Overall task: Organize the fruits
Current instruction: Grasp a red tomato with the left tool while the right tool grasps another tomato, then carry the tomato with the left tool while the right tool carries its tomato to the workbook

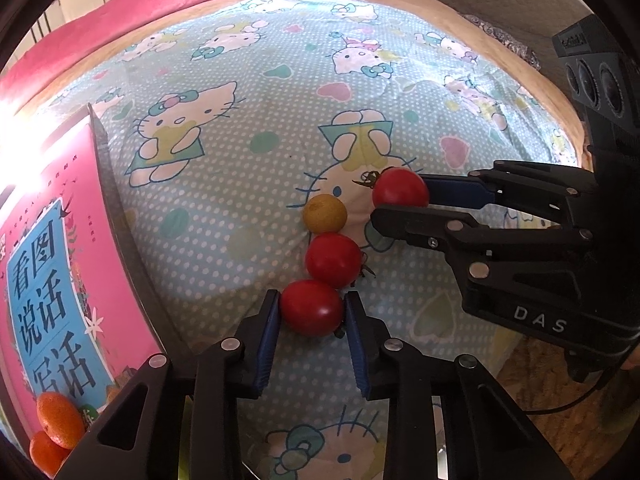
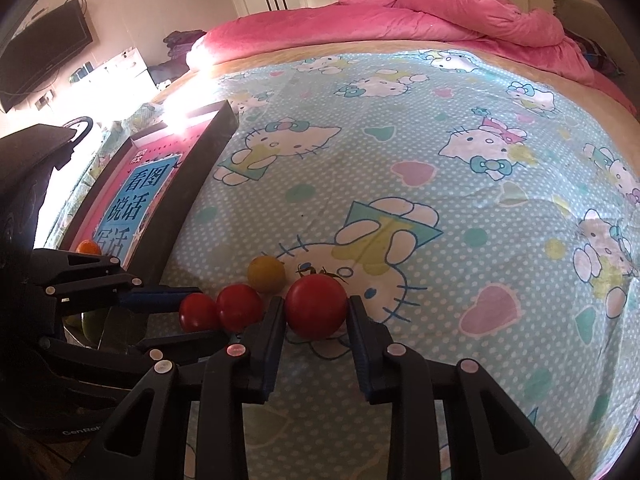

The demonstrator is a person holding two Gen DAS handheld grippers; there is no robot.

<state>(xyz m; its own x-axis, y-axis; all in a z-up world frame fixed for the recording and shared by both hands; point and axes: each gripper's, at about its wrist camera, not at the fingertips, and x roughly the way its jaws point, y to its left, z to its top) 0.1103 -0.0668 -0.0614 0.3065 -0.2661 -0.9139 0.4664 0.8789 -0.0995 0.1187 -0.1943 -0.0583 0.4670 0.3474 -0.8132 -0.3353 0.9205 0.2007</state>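
Observation:
Four cherry tomatoes lie in a curved row on the cartoon-cat bedsheet (image 1: 256, 92). My left gripper (image 1: 312, 300) is shut on the nearest red tomato (image 1: 312, 312), with its blue pads on both sides. From the right, my right gripper (image 1: 394, 200) is shut on the far red tomato (image 1: 400, 188). Between these two lie a loose red tomato (image 1: 334, 260) and a yellow tomato (image 1: 325, 213). In the right wrist view, the right gripper (image 2: 316, 304) clamps its red tomato (image 2: 316, 308). The left gripper (image 2: 208, 314) holds the leftmost red tomato (image 2: 198, 312).
A dark-walled tray (image 1: 120, 208) at the left holds a pink book (image 1: 52, 264) and two oranges (image 1: 60, 420). A pink quilt (image 2: 440, 12) is heaped at the far side of the bed. A TV (image 2: 44, 52) hangs on the left wall.

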